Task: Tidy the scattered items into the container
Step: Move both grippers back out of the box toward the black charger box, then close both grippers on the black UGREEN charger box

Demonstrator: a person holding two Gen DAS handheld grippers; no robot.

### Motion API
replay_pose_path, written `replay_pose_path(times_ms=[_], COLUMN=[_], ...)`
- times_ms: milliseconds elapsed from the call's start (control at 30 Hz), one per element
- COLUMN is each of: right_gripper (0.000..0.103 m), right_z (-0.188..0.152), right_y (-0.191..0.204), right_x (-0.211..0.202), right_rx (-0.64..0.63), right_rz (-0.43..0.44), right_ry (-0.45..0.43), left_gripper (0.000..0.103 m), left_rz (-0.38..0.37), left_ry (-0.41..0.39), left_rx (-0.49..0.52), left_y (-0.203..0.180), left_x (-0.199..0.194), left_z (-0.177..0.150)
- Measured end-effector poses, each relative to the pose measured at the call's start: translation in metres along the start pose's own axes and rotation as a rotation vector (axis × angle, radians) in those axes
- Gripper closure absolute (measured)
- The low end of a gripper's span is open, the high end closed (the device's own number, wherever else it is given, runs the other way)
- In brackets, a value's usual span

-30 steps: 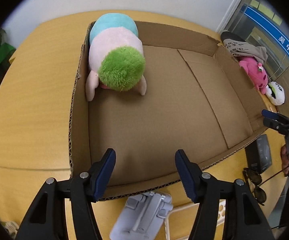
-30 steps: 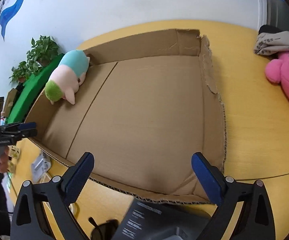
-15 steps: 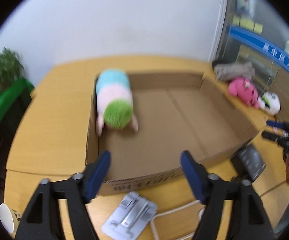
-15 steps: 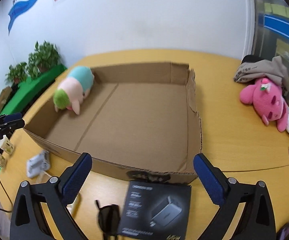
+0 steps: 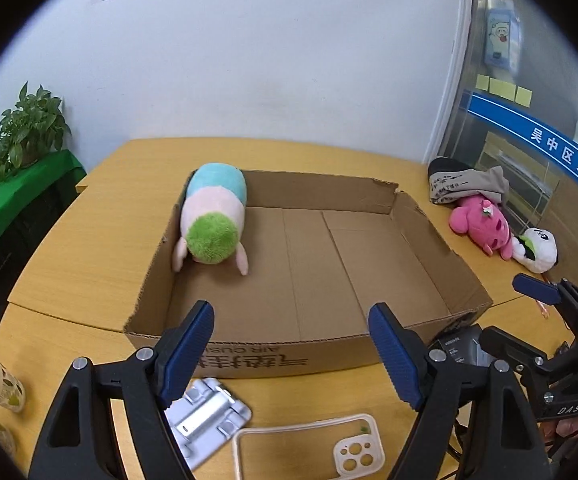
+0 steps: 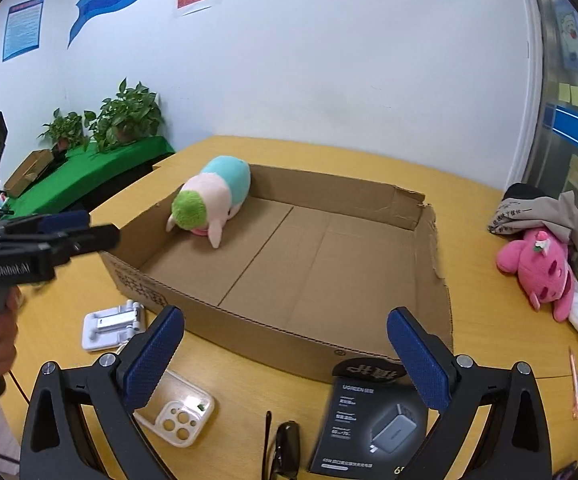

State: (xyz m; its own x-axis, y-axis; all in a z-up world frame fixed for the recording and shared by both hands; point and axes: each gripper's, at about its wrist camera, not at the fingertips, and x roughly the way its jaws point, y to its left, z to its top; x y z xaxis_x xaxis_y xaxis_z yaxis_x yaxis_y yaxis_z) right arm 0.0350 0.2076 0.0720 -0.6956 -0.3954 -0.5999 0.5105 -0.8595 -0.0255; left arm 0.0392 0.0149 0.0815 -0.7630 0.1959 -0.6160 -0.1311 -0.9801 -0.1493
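left gripper [image 6: 65,226]: "GenRobot.AI" | right gripper [image 5: 537,292]: "DAS" | black box [image 6: 373,428], near right: "UGREEN" | cardboard box [image 5: 257,360] near wall: "AIR CUSH…", upside down | blue band [image 5: 545,140], far right: "吴中区人才"

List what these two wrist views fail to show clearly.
- Sunglasses: right wrist view, cut off by the bottom edge.
- Black charger box: left wrist view, mostly behind the right gripper.
- Phone stand: left wrist view, partly behind the left gripper.
- Grey cloth's print: too small to read.
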Motion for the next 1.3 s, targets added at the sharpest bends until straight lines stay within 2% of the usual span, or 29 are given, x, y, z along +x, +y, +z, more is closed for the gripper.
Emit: replay_pose_path(times_ms=[233, 300, 467, 600, 700, 833, 933, 1000, 1067, 1167, 1300], right_gripper=[0.000, 0.000, 0.000, 0.000, 0.000, 0.000, 0.000, 0.000, 0.000, 0.000, 0.000], right_z=[-0.006, -0.007, -0.013, -0.027, -0.051, -0.093, -0.117, -0.125, -0.131, -0.139, -0.143], right_y=[0.001, 0.000, -0.009, -0.031, -0.063, -0.107, -0.125, -0.127, -0.119, -0.103, -0.097], right_x=[-0.001, -0.002, -0.005, -0.010, -0.011, -0.007, 0.000, 0.004, 0.009, 0.019, 0.037], right_rx=[0.005, 0.011, 0.031, 0.064, 0.114, 0.175, 0.254, 0.286, 0.264, 0.191, 0.166], right_rz=[0.015, 0.017, 0.021, 0.015, -0.034, -0.064, -0.002, 0.062, 0.119, 0.139, 0.147], right_ry=[0.013, 0.013, 0.017, 0.027, 0.070, 0.181, 0.239, 0.255, 0.259, 0.279, 0.310], left_gripper=[0.023, 0.023, 0.023, 0.023, 0.023, 0.024, 0.024, 0.024, 0.024, 0.025, 0.025], left_rz=[-0.014, -0.041, -0.034, -0.059, -0.125, -0.230, -0.309, -0.362, -0.412, -0.449, -0.497], left_ry=[-0.002, -0.011, 0.009, 0.062, 0.118, 0.198, 0.260, 0.321, 0.386, 0.440, 0.505], left_rx=[0.104, 0.101, 0.098, 0.069, 0.044, 0.022, 0.011, -0.010, -0.014, 0.002, -0.010], left_y=[-0.033, -0.038, -0.046, -0.051, -0.056, -0.067, -0.080, -0.091, -0.103, -0.118, -0.132], left_x=[-0.001, -0.002, 0.005, 0.016, 0.027, 0.043, 0.062, 0.080, 0.099, 0.120, 0.155], left_z=[-0.011, -0.012, -0.014, -0.019, -0.026, -0.035, -0.042, -0.047, -0.054, -0.063, -0.069])
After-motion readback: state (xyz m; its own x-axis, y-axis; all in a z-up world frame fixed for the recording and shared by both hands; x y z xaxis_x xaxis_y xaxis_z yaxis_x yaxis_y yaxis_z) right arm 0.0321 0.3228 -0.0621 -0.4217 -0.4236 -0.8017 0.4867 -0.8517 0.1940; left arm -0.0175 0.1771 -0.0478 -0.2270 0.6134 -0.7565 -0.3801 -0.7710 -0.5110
